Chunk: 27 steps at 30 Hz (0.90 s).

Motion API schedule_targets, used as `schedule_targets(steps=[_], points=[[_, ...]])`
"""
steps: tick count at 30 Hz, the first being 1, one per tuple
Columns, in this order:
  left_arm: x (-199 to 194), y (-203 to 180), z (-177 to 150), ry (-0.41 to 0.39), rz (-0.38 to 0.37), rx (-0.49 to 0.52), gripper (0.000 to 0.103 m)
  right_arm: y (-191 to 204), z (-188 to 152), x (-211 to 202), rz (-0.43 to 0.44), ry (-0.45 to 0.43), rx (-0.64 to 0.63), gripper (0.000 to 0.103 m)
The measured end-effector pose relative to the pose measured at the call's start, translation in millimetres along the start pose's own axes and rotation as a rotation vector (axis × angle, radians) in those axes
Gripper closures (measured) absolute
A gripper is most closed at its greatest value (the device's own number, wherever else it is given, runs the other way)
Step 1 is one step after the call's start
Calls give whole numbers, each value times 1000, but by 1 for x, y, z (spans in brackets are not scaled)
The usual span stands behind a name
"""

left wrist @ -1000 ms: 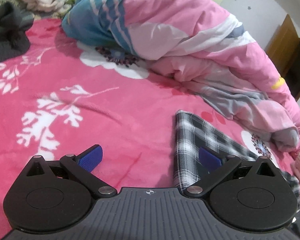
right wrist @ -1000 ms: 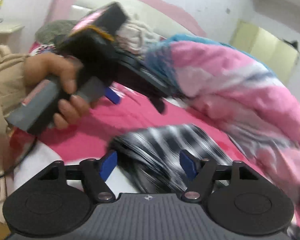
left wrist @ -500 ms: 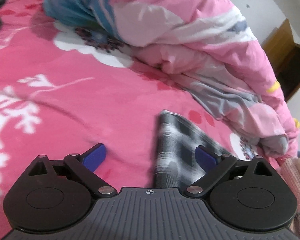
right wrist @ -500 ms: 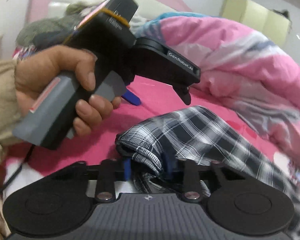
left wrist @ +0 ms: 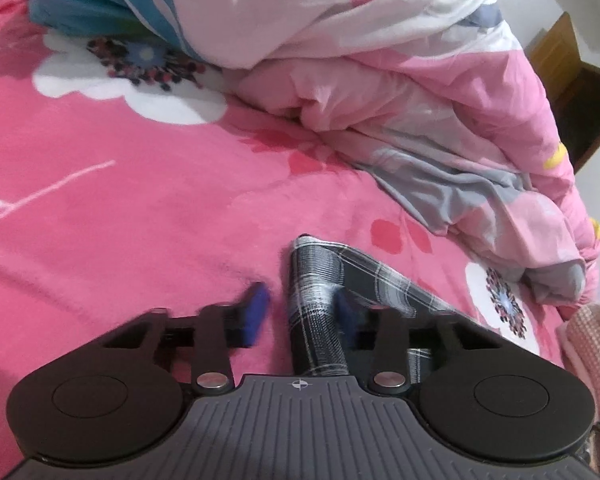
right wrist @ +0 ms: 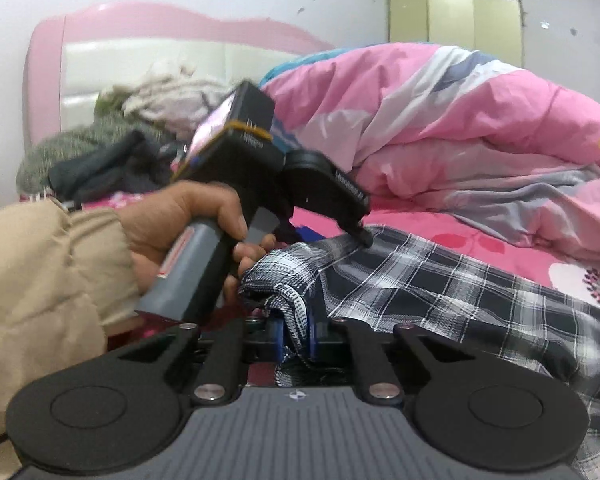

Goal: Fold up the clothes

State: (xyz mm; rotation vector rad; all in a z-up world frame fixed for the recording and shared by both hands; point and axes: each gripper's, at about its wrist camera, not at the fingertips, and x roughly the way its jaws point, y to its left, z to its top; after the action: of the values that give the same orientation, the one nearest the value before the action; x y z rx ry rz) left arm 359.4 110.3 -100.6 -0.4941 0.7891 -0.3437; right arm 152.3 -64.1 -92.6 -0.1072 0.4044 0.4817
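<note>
While the plaid garment [right wrist: 440, 280] lies spread on the pink bedspread [left wrist: 140, 200] beside the heaped quilt [left wrist: 400, 80], its near bunched edge is pinched between the closing jaws of the right gripper [right wrist: 296, 338], and an adjacent fold is being closed on by the left gripper [left wrist: 300, 312], evidently so that two points can be lifted together for folding

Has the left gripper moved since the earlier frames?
Yes. The left gripper advanced toward the pink duvet, jaws closing around the plaid garment's corner.
</note>
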Motion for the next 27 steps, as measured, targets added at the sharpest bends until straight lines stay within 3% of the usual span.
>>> schedule_targets(steps=[3,9,16,27], points=[[-2,-11,0,-11,3,-8,96,-11,-1,-7,-1,-44,56,94],[-22,-66,-4,-107,-49,14,98,-42,1,-37,-54,-136,199,94],[-32,-176,-5,-154,-49,196,98,-83,-5,-90,-142,-273,371,94],[11,-328,-59,-80,23,466,98,-152,-42,-164,-234,-429,659,94]])
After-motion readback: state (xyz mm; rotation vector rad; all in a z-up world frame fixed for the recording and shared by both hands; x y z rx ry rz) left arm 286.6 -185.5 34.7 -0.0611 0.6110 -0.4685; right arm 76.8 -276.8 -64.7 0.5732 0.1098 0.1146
